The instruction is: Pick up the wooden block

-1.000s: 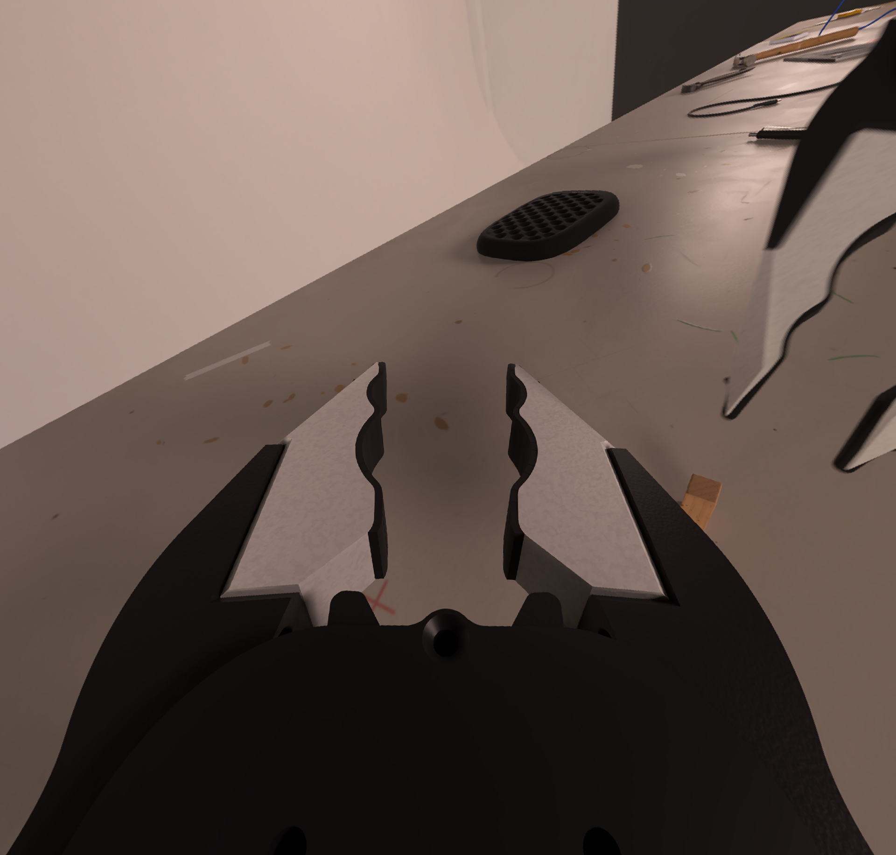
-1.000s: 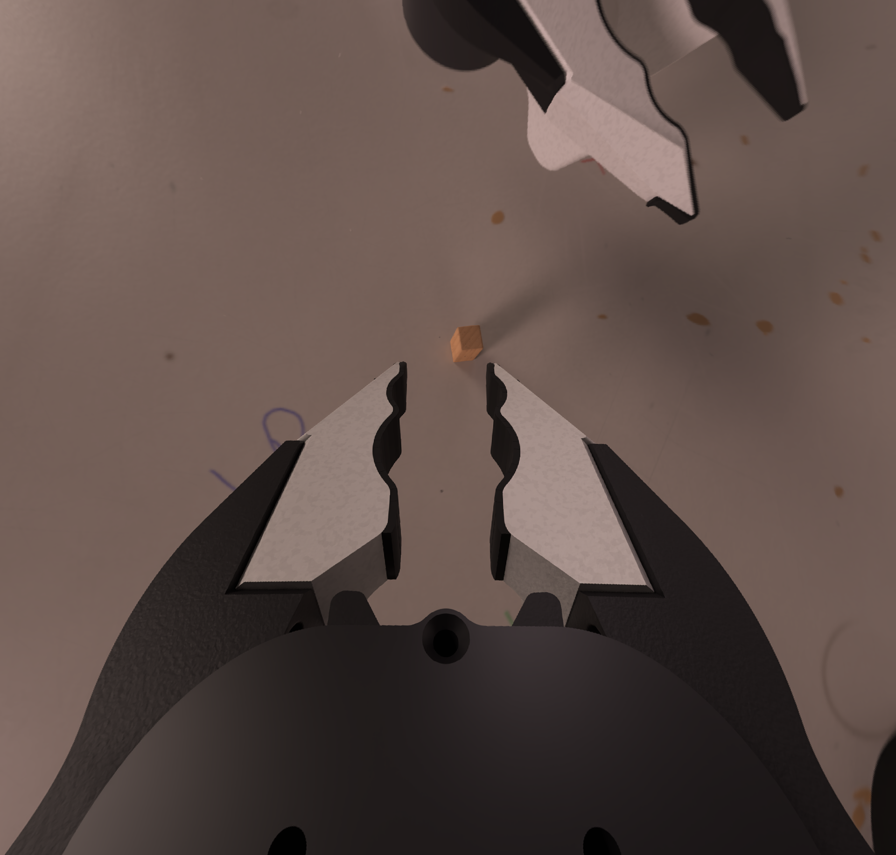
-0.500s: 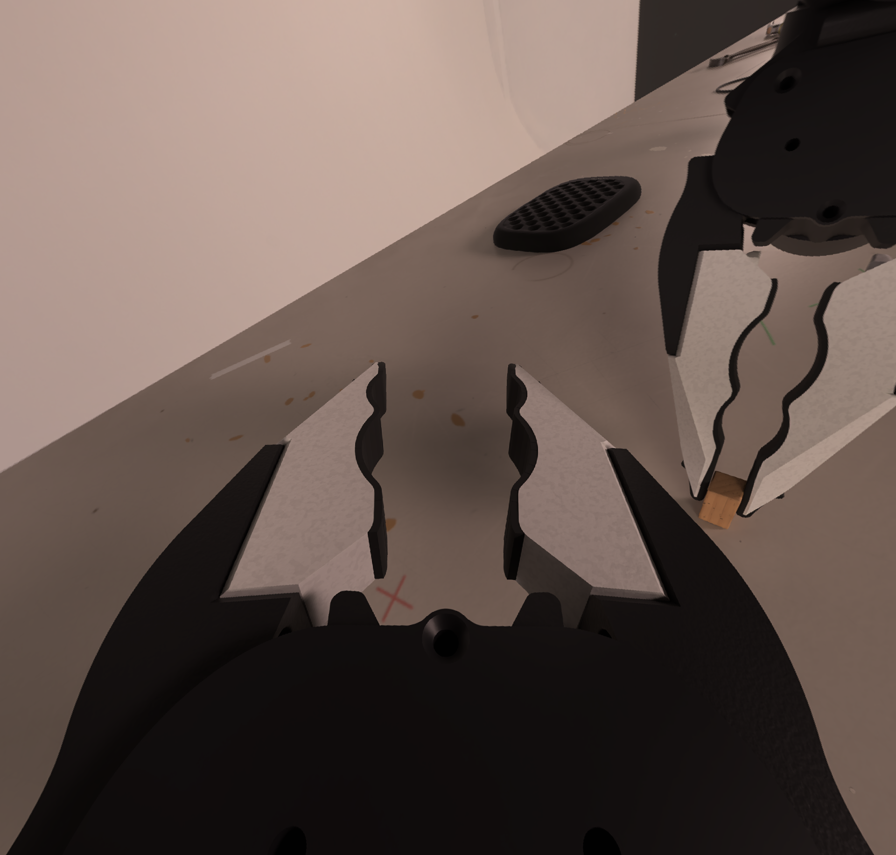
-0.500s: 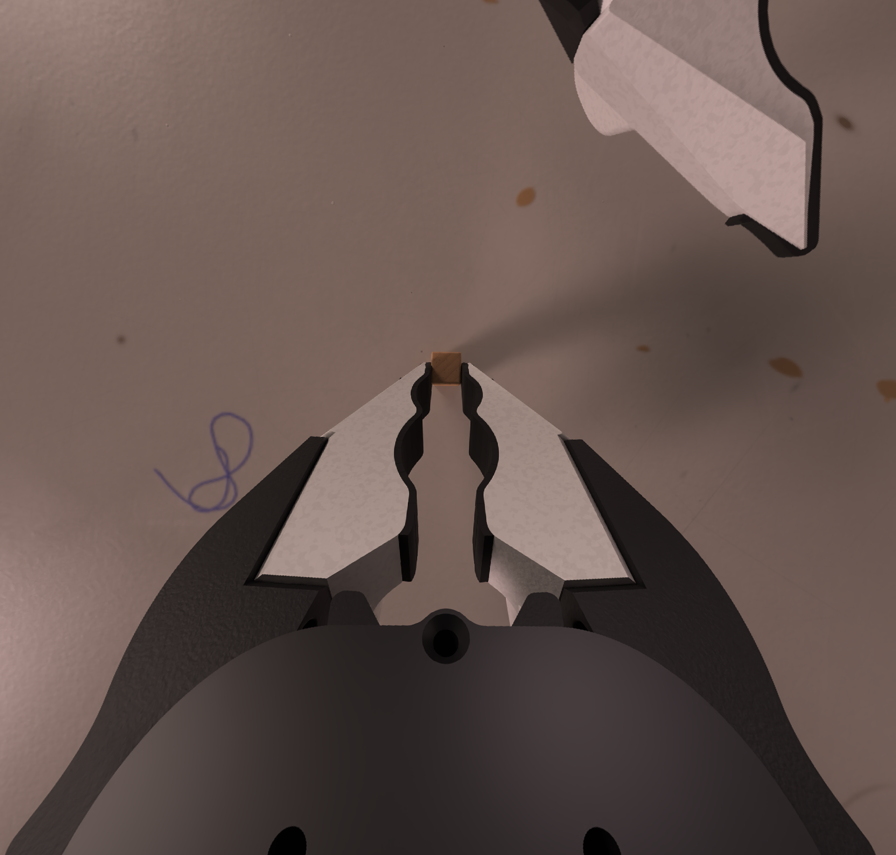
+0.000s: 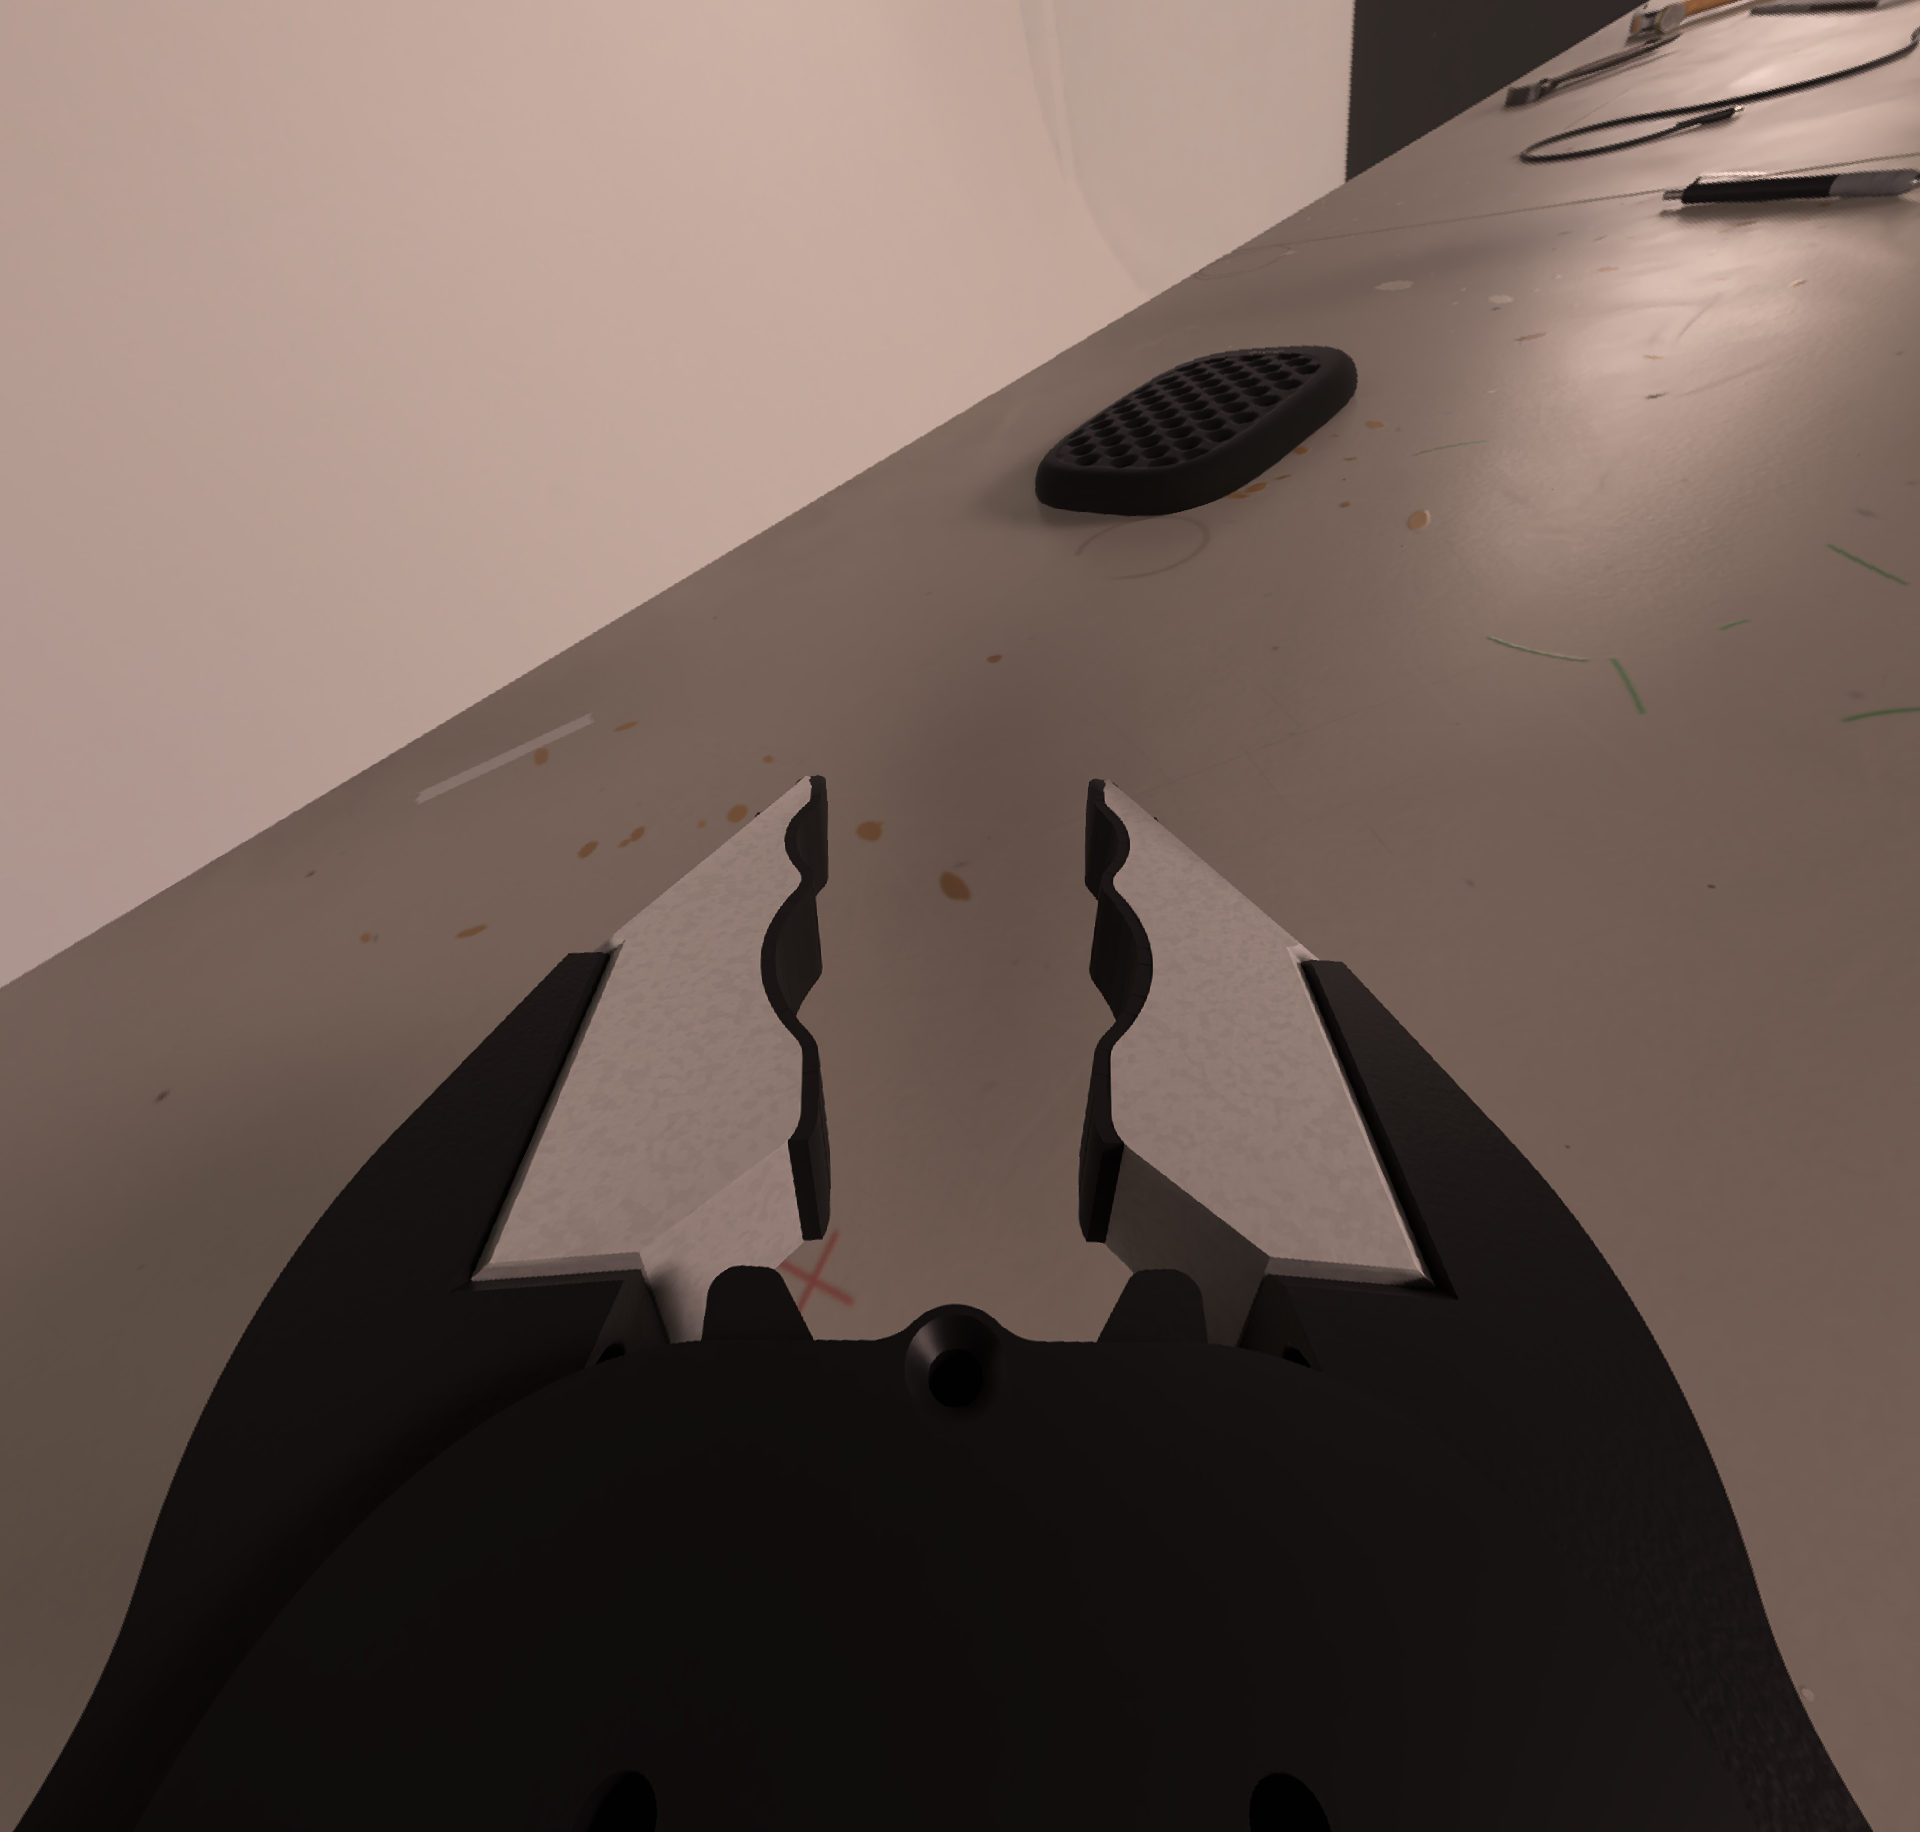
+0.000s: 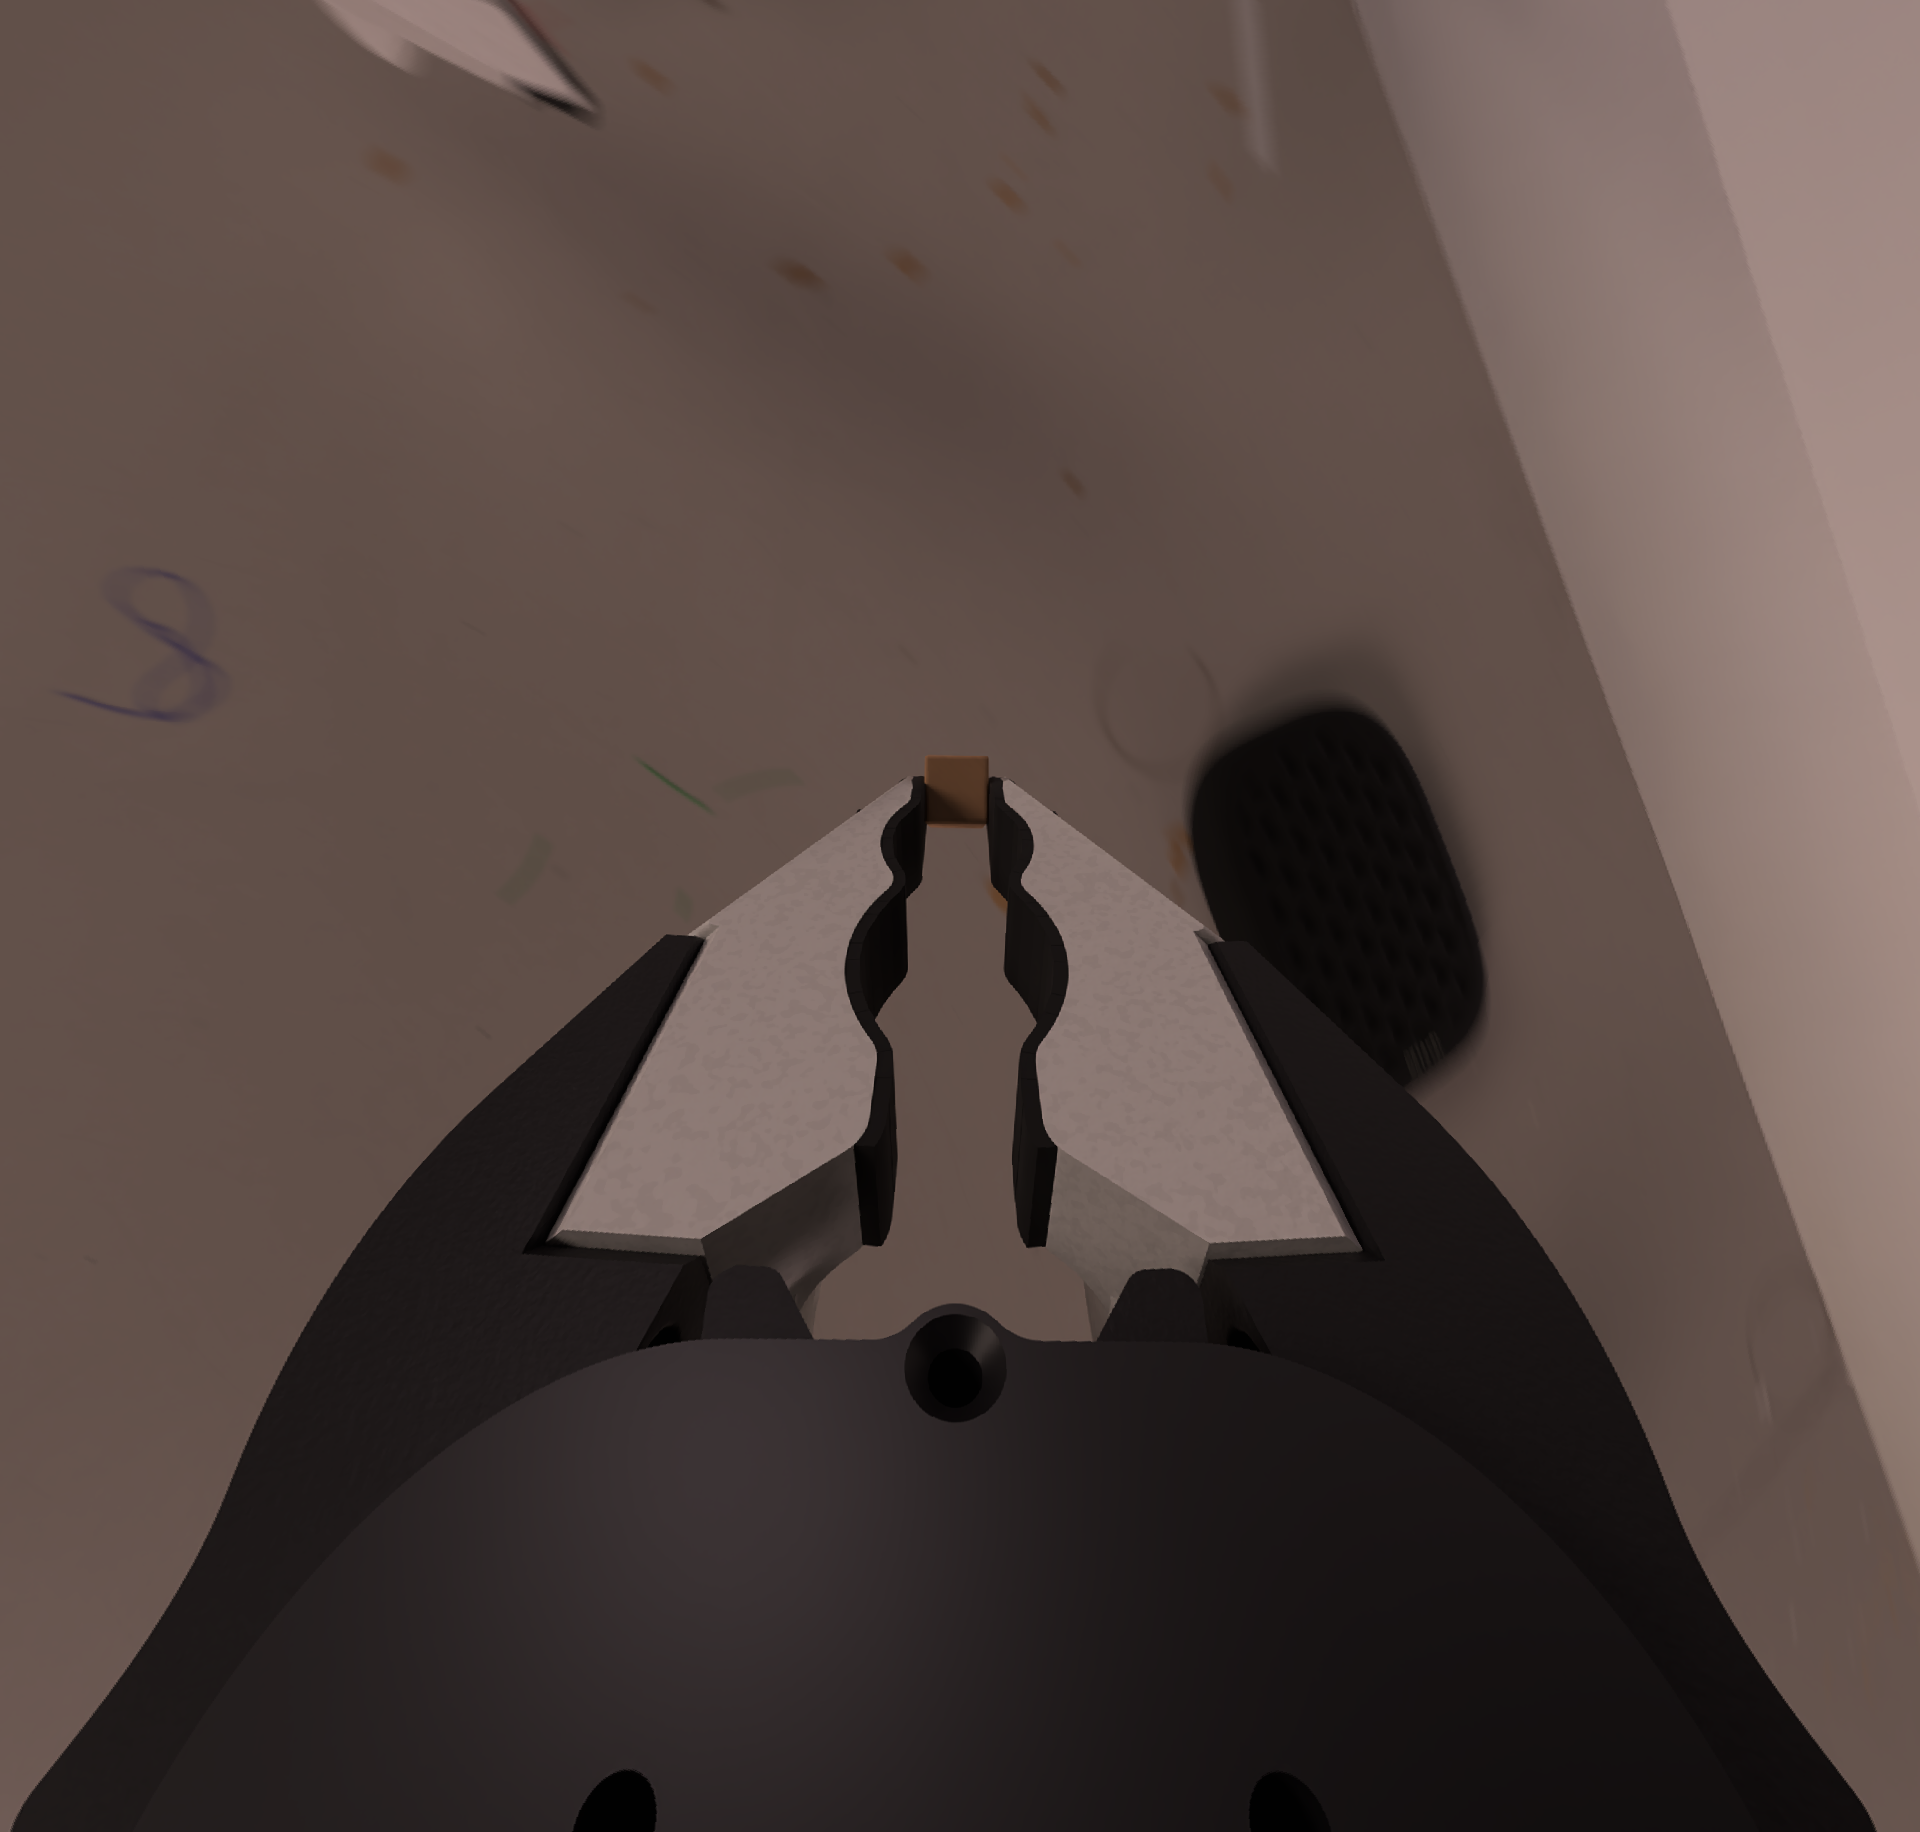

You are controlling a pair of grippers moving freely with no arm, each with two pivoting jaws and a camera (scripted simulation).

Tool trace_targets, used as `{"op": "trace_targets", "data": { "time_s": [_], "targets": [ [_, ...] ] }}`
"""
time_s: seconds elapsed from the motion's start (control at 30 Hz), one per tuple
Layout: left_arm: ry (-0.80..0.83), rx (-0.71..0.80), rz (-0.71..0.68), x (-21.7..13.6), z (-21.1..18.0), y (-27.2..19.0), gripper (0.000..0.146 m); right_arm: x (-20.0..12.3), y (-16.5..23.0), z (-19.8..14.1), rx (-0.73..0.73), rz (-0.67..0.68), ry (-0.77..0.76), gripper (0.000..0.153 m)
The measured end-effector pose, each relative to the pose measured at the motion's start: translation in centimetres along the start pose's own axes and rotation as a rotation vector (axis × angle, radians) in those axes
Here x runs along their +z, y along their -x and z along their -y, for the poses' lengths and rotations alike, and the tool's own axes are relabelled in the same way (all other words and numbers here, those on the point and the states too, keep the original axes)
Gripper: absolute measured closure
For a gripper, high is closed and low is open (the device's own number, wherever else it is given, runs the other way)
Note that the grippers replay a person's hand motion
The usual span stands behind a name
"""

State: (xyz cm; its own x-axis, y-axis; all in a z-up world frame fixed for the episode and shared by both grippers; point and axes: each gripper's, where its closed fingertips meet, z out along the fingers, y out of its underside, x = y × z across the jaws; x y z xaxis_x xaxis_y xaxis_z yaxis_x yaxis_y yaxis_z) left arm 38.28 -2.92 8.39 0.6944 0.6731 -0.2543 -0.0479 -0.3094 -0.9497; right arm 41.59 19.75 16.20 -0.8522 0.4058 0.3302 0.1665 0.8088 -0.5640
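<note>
Only the right wrist view shows the wooden block (image 6: 955, 788): it sits pinched at the very tips of the right gripper (image 6: 955, 795), whose 2 fingers are drawn in narrow and press on the block's 2 opposite sides. The block's far face pokes just past the fingertips, and the wavy inner edges behind it are apart with nothing else between them. Beyond the block lies the grey table (image 6: 520, 432), blurred, with a blue scribble (image 6: 156, 655) to the left. Just right of the fingers lies a black perforated pad (image 6: 1340, 894). In the top left corner a blurred pale finger of the left gripper (image 6: 447, 26) shows, well apart from the block.

The left wrist view shows no block at all. The left gripper (image 5: 954, 806) has its 2 fingers spread wide with only bare table (image 5: 1351, 847) between them. A small red cross mark (image 5: 816, 1283) lies near the base of the fingers. Farther on, the same black perforated pad (image 5: 1195, 432) lies flat. Far off at the upper right are a black pen (image 5: 1787, 190), a thin black cable (image 5: 1662, 120) and some hand tools (image 5: 1621, 47), too small to tell apart. No container appears in either view.
</note>
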Motion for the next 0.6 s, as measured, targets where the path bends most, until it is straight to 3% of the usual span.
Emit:
{"op": "trace_targets", "data": {
  "time_s": [0.17, 0.33, 0.47, 0.6],
  "targets": [
    [0.010, 0.006, 0.003, 0.2, 0.0, -0.2, 0.096, -1.4, -6.1, -9.9, 0.226, -0.136, 0.236, 0.142],
    [0.046, 0.031, 0.069, 0.1, -0.4, 0.5, 0.096, 1.0, -6.7, -16.9, 0.358, -0.106, 0.475, 0.142],
    [0.060, 0.046, 0.083, 0.3, -0.7, 0.7, 0.098, 2.7, -6.1, -19.5, 0.387, -0.057, 0.595, 0.142],
    [0.078, 0.058, 0.080, 0.5, -1.1, 0.6, 0.097, 3.7, -6.1, -19.6, 0.393, -0.044, 0.614, 0.142]
  ]
}}
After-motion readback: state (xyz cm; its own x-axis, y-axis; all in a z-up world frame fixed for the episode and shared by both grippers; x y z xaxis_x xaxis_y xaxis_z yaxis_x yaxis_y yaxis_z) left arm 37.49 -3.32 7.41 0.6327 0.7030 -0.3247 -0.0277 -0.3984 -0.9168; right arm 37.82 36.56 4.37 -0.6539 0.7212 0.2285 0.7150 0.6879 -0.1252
